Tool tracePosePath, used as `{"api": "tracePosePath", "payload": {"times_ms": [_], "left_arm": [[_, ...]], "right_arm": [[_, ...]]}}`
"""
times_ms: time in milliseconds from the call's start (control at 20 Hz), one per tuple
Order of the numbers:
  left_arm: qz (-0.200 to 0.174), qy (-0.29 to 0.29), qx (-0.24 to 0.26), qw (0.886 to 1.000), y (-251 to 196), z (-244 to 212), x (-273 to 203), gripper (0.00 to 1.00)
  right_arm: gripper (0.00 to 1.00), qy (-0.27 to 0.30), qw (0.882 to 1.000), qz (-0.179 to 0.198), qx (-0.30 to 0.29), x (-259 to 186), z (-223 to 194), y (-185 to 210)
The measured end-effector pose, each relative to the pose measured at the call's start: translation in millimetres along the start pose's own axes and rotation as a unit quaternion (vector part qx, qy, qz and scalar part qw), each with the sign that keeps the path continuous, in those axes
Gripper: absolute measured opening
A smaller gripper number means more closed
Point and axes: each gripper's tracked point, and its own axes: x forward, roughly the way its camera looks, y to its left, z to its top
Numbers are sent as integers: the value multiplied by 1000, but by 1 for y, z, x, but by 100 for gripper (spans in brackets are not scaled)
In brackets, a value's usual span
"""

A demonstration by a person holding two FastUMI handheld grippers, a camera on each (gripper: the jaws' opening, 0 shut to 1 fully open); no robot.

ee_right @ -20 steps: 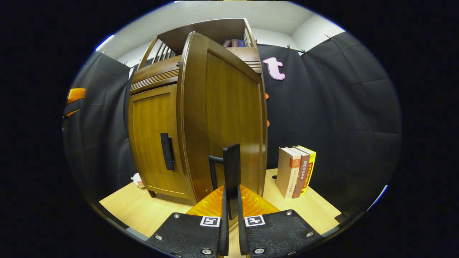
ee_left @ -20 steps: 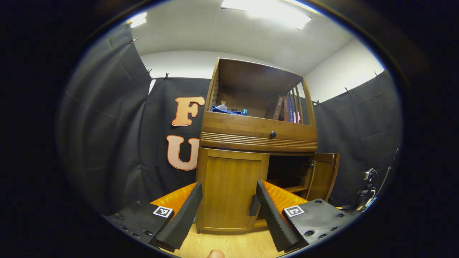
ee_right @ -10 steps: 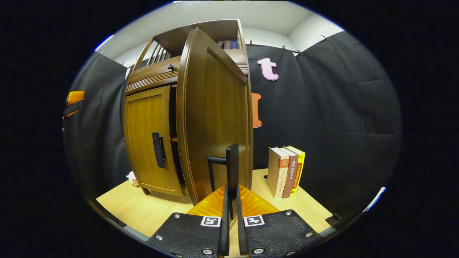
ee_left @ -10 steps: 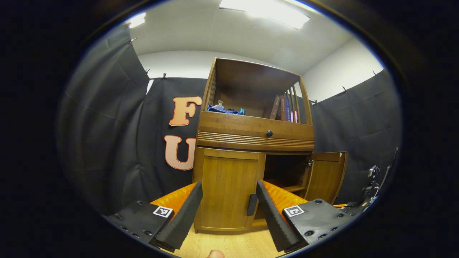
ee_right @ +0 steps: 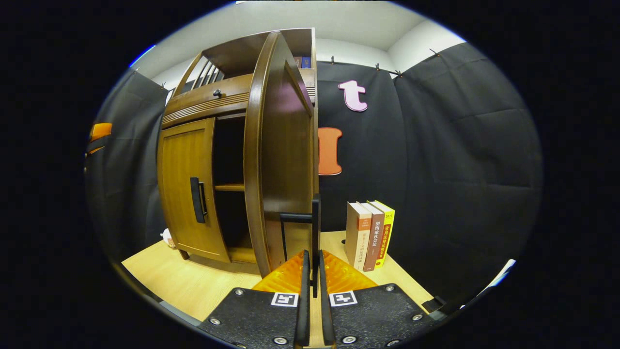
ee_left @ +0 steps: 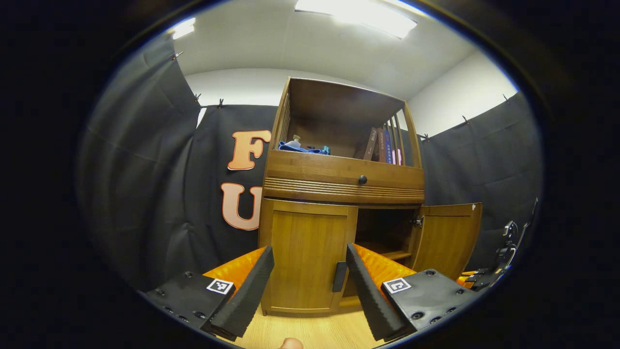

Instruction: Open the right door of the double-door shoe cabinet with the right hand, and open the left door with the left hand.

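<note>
The wooden shoe cabinet (ee_left: 339,184) stands ahead on a light wood floor. Its left door (ee_left: 307,252) is closed, and that door's black handle (ee_left: 340,276) sits just inside my left gripper's right finger. My left gripper (ee_left: 307,264) is open, a short way in front of this door and touching nothing. The right door (ee_right: 281,155) stands swung wide, showing a dark inside with a shelf (ee_right: 230,187). My right gripper (ee_right: 313,264) is shut on the right door's black handle (ee_right: 315,228). The right door (ee_left: 448,237) appears open in the left gripper view too.
Three books (ee_right: 370,235) stand upright on the floor right of the open door. A drawer with a dark knob (ee_left: 362,180) sits above the doors, with books (ee_left: 382,145) and a blue cloth (ee_left: 300,148) on the top shelf. Black cloth walls enclose the booth.
The right door has swung farther open, drawn by my right gripper on its handle, so more of the inside shows. My left gripper has barely moved and stays open.
</note>
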Motion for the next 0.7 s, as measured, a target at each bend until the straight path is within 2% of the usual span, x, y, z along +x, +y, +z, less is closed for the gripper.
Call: {"api": "tracePosePath", "payload": {"times_ms": [100, 200, 450, 550, 600, 700], "left_arm": [[2, 1, 1, 1000, 0, -2, 1, 99], [4, 1, 4, 1000, -3, -1, 1, 97], [-1, 1, 8, 1000, -15, -1, 4, 94], [-3, 3, 11, 1000, -20, -2, 6, 94], [-4, 3, 13, 1000, -23, -2, 7, 99], [-7, 4, 14, 1000, -30, -5, 10, 94]], "right_arm": [[9, 0, 1000, -1, 1, 1, 0, -13], [5, 0, 1000, 0, 10, 4, -1, -27], [3, -7, 998, 33, 47, 2, -4, -60], [4, -6, 998, 45, 39, 5, -3, -67], [3, -6, 998, 51, 39, 6, -4, -69], [4, -5, 997, 61, 38, 7, -4, -72]]}}
